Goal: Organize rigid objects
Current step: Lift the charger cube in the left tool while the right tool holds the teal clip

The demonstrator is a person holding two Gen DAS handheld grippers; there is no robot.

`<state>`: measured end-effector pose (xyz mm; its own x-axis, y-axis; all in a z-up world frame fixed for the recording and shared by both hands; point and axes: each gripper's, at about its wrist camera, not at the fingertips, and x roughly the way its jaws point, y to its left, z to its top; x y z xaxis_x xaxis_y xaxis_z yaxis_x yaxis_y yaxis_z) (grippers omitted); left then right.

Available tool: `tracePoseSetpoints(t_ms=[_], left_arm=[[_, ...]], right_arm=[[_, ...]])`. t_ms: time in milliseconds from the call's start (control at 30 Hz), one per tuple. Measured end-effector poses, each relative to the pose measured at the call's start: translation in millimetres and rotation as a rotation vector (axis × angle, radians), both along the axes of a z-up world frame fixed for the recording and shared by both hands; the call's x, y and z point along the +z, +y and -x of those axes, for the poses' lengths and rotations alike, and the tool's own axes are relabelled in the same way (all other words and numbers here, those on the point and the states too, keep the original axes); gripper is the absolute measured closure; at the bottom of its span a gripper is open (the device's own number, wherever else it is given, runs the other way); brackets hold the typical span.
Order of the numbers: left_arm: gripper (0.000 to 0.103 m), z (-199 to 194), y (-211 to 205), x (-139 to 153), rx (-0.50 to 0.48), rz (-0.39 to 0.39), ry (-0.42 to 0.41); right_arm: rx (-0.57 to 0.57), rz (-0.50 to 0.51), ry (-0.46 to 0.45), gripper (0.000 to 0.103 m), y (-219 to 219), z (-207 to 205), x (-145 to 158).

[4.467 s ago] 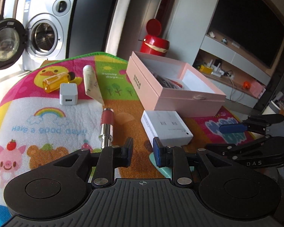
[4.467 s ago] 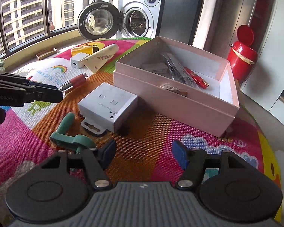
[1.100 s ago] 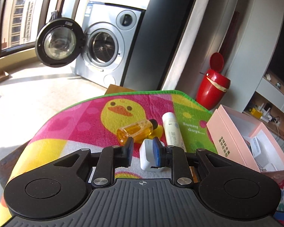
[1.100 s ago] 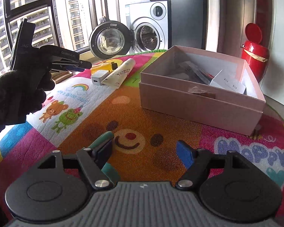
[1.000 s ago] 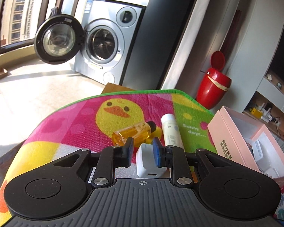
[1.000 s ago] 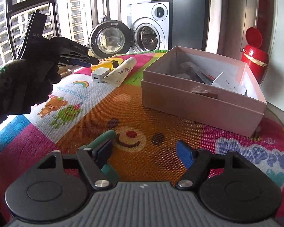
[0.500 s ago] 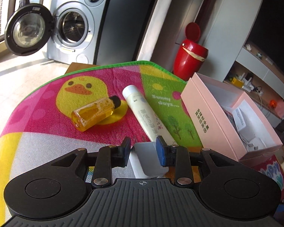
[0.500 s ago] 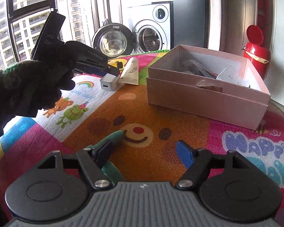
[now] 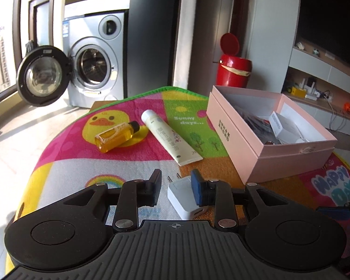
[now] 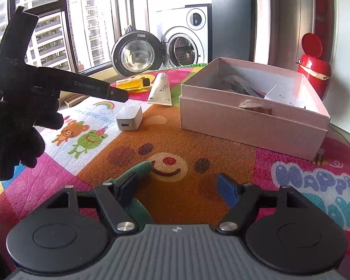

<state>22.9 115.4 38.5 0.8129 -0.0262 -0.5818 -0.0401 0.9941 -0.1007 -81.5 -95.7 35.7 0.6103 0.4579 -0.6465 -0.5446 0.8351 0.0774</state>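
Note:
A white charger cube point(image 9: 183, 197) lies on the colourful mat, also seen in the right wrist view point(image 10: 129, 118). My left gripper point(image 9: 176, 185) is open and hovers just above it, its blue right pad beside the cube. An amber bottle point(image 9: 115, 136) and a cream tube point(image 9: 171, 137) lie beyond. The open pink box point(image 9: 266, 156) holds a white box and other items; it also shows in the right wrist view point(image 10: 252, 116). My right gripper point(image 10: 176, 190) is open and empty, with a green tool point(image 10: 137, 172) by its left finger.
The mat point(image 10: 186, 140) covers a round table whose edge drops off at left. A washing machine point(image 9: 93, 67) with its door open and a red bin point(image 9: 233, 70) stand on the floor behind.
My left gripper pushed the charger cube along the mat toward the pink box, then opened wider and lifted off it. The right gripper hardly moved.

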Motion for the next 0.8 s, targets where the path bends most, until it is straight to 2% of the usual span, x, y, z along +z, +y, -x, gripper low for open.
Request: tracePoseSetpoints(t_ms=[267, 367, 467, 567, 800], left_arm=[[0.072, -10.2, -1.1, -11.7, 0.107, 0.099, 0.046], [0.069, -15.9, -11.6, -16.5, 0.058, 0.081, 0.062], [0.066, -16.3, -26.1, -17.4, -0.012, 0.012, 0.051], [0.066, -15.6, -31.3, -18.3, -0.03, -0.026, 0.04], [0.066, -27.1, -21.6, -21.1, -0.028, 0.046, 0.037]], right_arm=[[-0.004, -0.001, -0.013, 0.028, -0.6, 2.4, 0.5], [-0.005, -0.004, -0.01, 0.028, -0.8, 3.1, 0.0], [-0.006, -0.01, -0.005, 0.028, -1.6, 2.8, -0.3], [-0.005, -0.012, -0.005, 0.028, -2.2, 3.1, -0.3], [-0.004, -0.015, -0.003, 0.028, -2.5, 3.0, -0.2]])
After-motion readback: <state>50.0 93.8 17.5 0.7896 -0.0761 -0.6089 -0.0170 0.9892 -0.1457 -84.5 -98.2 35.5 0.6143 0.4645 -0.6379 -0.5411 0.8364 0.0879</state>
